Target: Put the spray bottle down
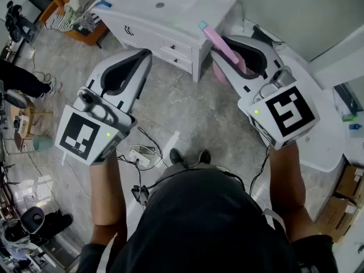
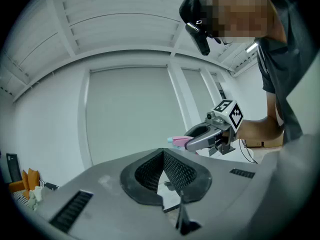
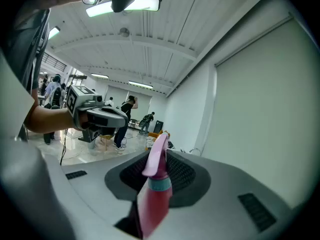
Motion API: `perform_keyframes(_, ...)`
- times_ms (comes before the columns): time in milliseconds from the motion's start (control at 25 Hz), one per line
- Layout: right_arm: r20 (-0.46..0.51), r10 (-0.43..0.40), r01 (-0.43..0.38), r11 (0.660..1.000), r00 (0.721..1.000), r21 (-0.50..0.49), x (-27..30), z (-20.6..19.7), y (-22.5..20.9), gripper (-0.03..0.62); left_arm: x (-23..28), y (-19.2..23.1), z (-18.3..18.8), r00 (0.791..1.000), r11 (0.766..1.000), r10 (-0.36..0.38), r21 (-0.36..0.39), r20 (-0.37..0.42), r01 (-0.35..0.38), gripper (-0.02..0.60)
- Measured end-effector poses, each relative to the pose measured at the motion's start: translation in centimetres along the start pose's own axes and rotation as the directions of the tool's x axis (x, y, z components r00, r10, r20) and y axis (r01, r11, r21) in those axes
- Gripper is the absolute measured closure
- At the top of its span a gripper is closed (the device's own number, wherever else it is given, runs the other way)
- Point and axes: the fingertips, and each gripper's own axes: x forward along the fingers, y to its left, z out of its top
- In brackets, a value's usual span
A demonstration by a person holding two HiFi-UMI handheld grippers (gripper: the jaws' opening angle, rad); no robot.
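Right gripper view, bottle [image 3: 154, 204] seemingly in tool [image 3: 157, 178]

No legible text, label, brand, number or sign anywhere.

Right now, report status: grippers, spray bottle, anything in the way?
Left gripper shut, empty. Right gripper shut on pink spray bottle, held aloft. White cabinet ahead.
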Motion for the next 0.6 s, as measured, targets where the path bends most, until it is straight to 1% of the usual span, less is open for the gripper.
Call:
perform_keyframes(360,-0.004,-0.005,0.005,1.0,1.0,-0.006,-0.1,0.4,-0.2,0.497,0.2,-0.1,0.5,1.0,1.0,-0.003,-0.007,0.015,0.004,0.578)
perform_keyframes(480,-0.006,-0.01,0.01,1.0,1.0,0.002,-0.4,0.3,-0.7,0.497,0.6,-0.3,0.7,1.0,1.0,-0.006,0.009,0.026,0.005,0.578)
perform_keyframes(600,-0.005,-0.002,0.002,1.0,1.0,0.0,-0.9,0.0,-1.3,0.497,1.2,-0.8,0.9,1.0,1.0,-0.003,-0.004,0.02,0.003,0.578)
